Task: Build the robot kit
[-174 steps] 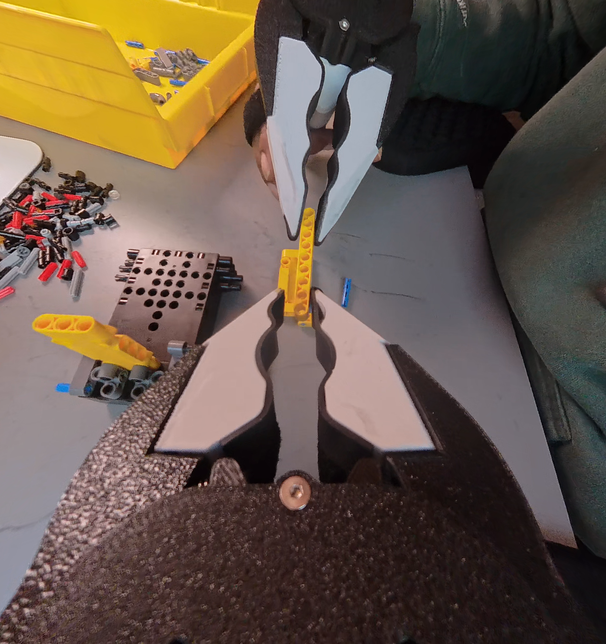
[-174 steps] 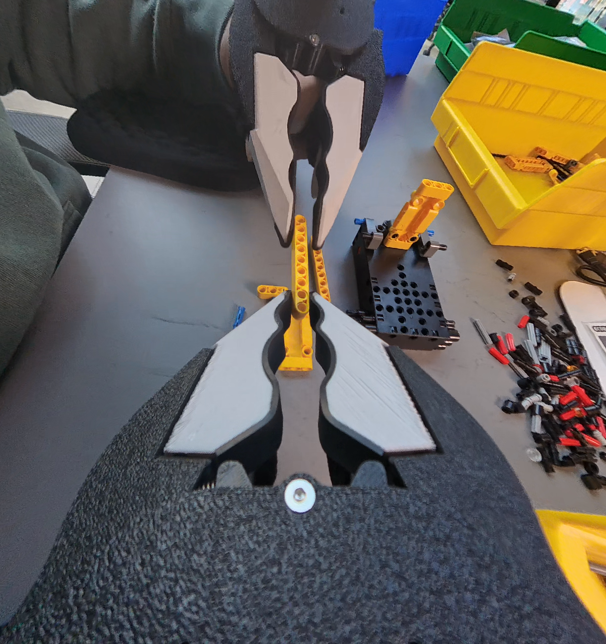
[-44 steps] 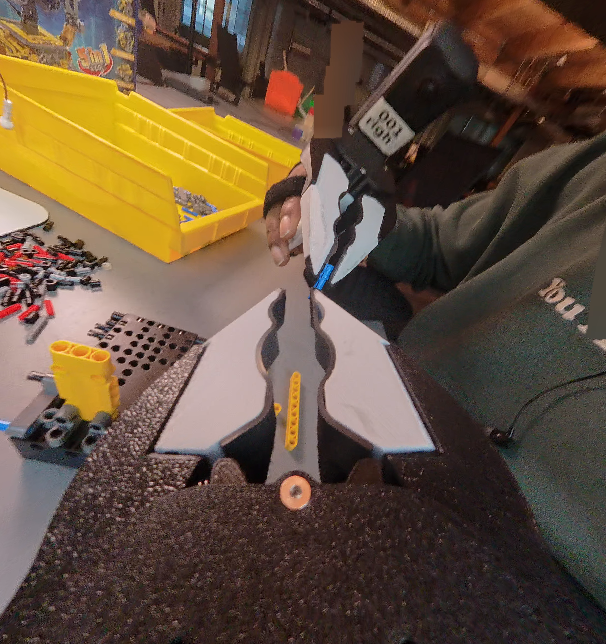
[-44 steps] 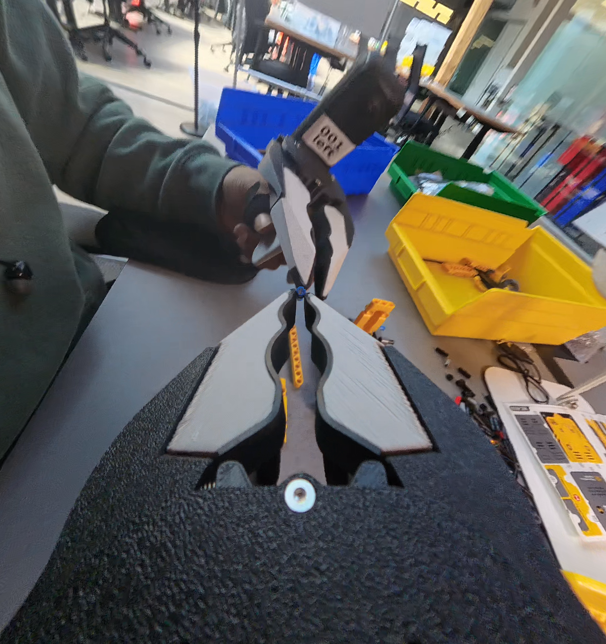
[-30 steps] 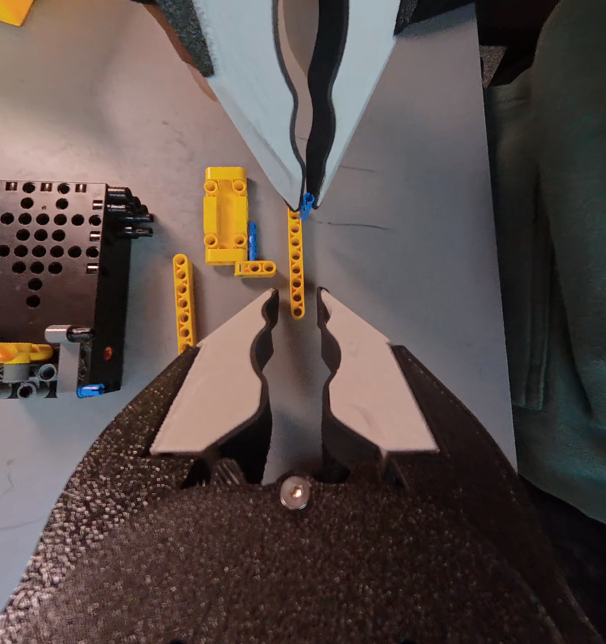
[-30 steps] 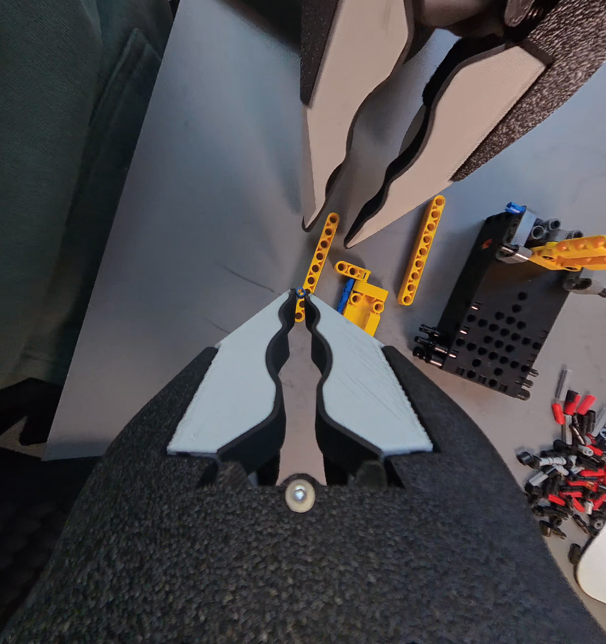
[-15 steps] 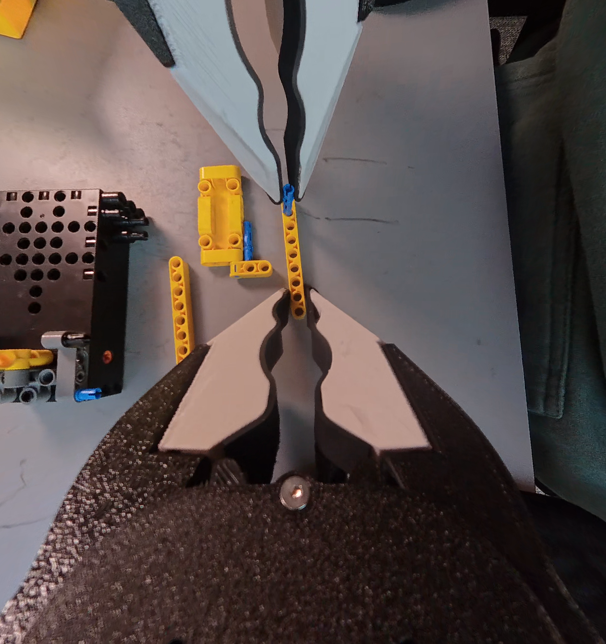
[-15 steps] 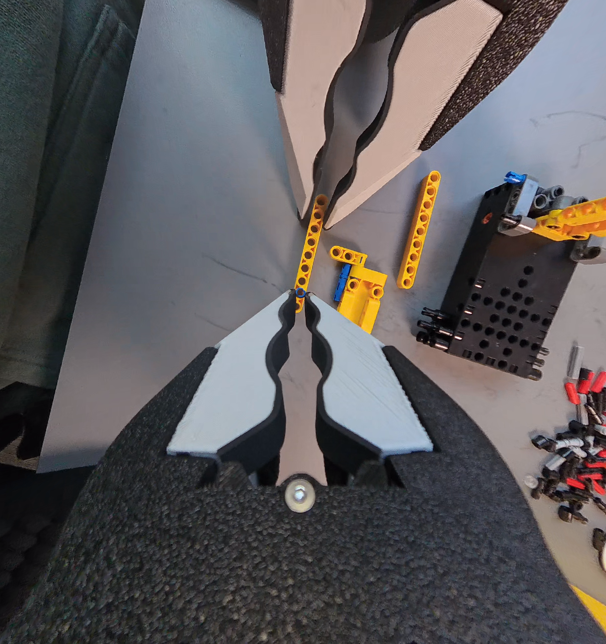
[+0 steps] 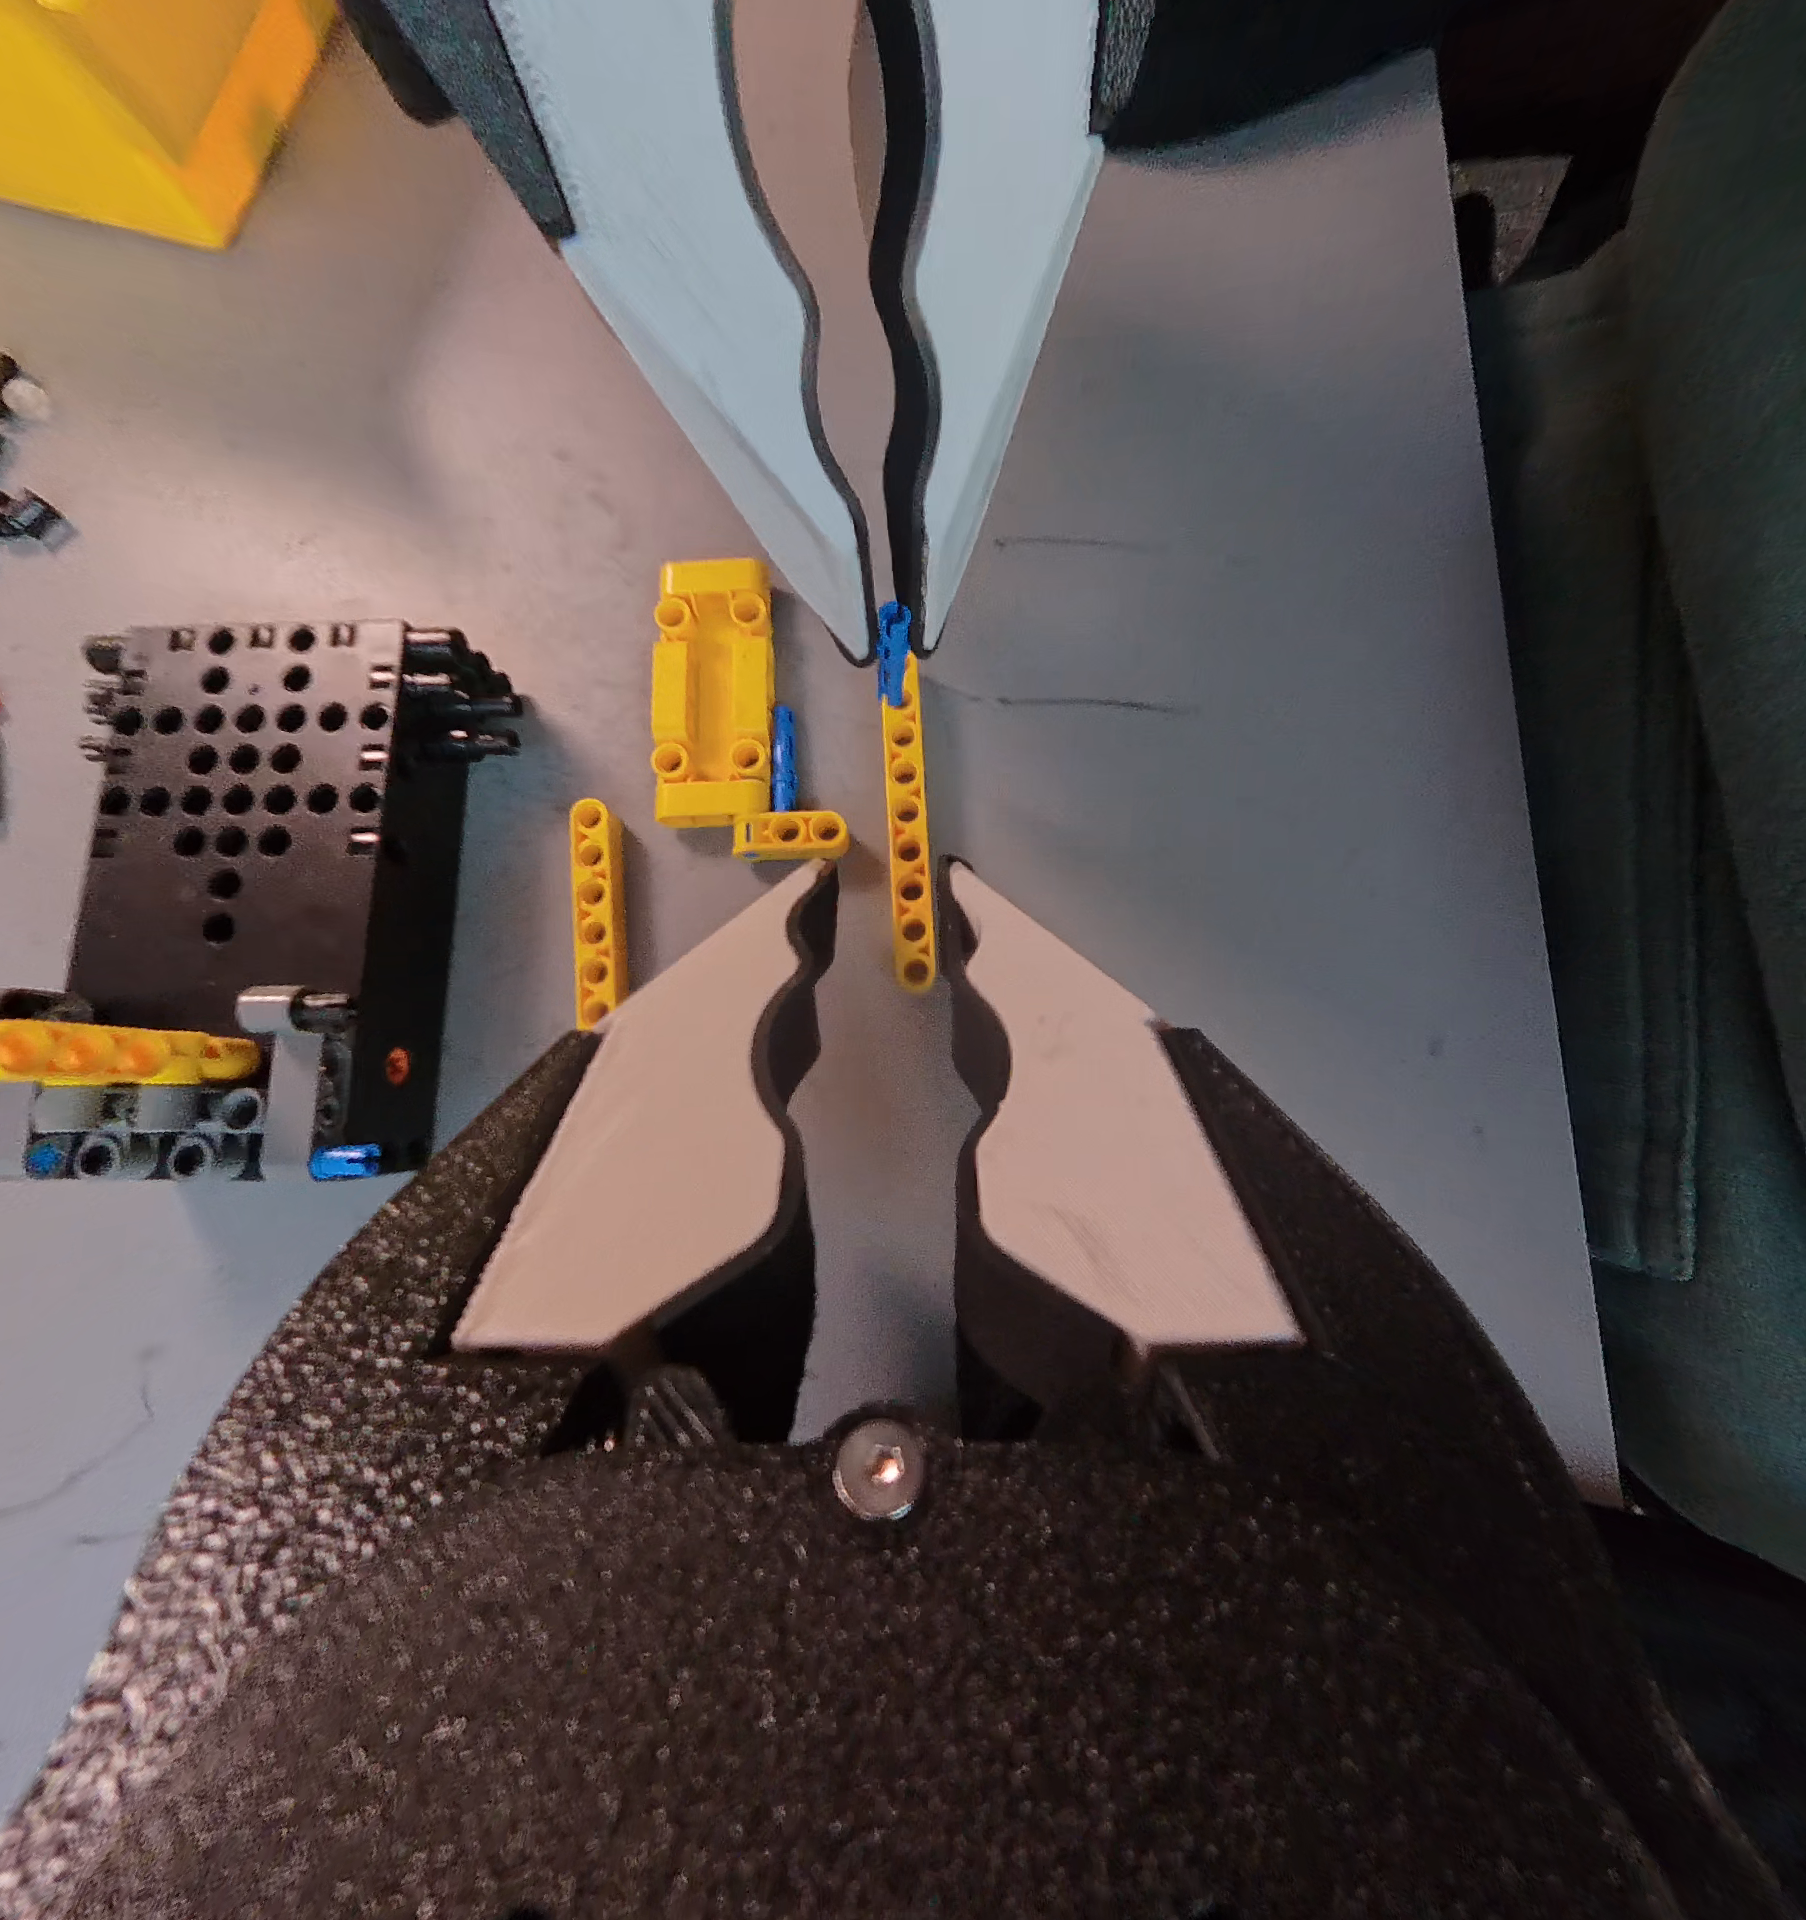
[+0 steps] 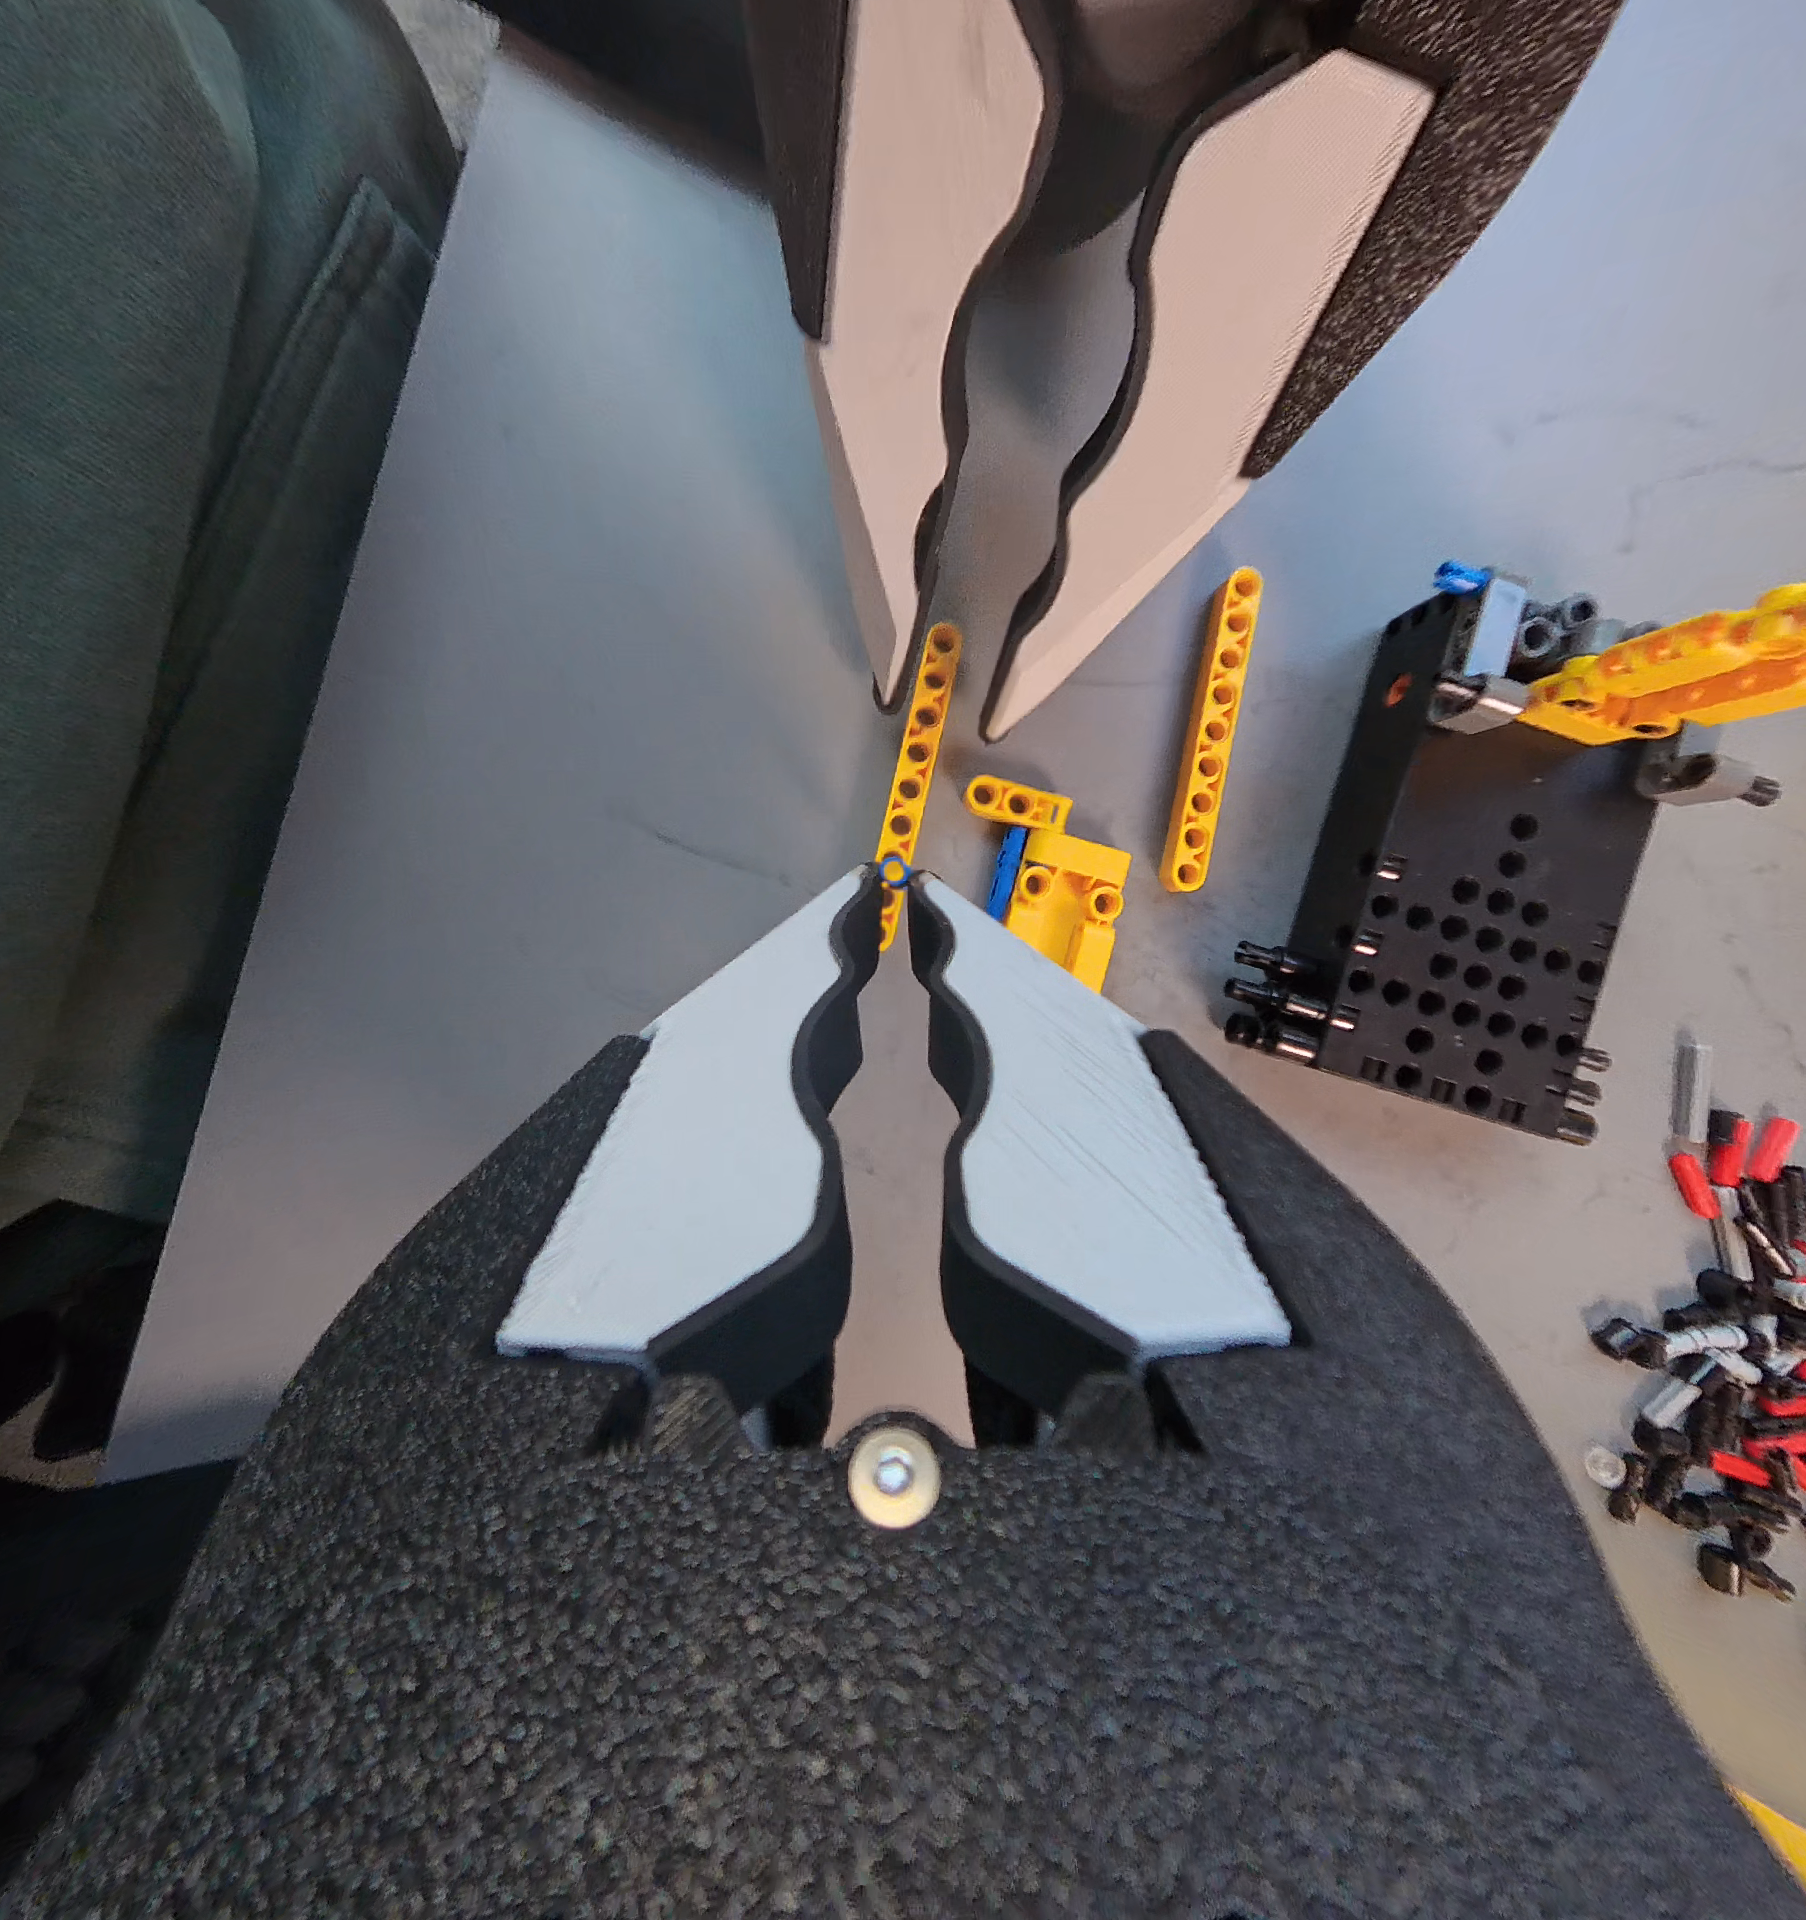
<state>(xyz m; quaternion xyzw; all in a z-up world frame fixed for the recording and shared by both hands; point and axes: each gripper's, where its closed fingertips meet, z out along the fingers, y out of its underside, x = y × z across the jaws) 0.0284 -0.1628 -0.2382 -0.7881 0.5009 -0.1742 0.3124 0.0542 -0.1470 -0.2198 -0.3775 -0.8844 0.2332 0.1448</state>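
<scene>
A long yellow holed beam (image 9: 905,821) lies flat on the grey table. My right gripper (image 10: 894,873) is shut on a small blue pin (image 9: 892,639) and holds it at the beam's end hole. It comes in from the top of the left wrist view (image 9: 894,649). My left gripper (image 9: 888,868) is open and straddles the beam's other end, with a gap on both sides. It also shows at the top of the right wrist view (image 10: 938,717), with the beam (image 10: 914,769) between its tips.
Left of the beam lie a yellow block (image 9: 712,691), a loose blue pin (image 9: 783,758), a short yellow beam (image 9: 790,831) and a second long beam (image 9: 598,914). A black holed block (image 9: 255,831) carries a yellow part (image 9: 99,1049). A pile of pins (image 10: 1761,1351) and a yellow bin (image 9: 99,104) lie farther out. A person's green garment (image 9: 1709,727) borders the table edge. About 4 cm separates my left fingertips from my right.
My left gripper's jaws have widened around the beam's end and reach farther along it. My right gripper still holds the blue pin at the other end.
</scene>
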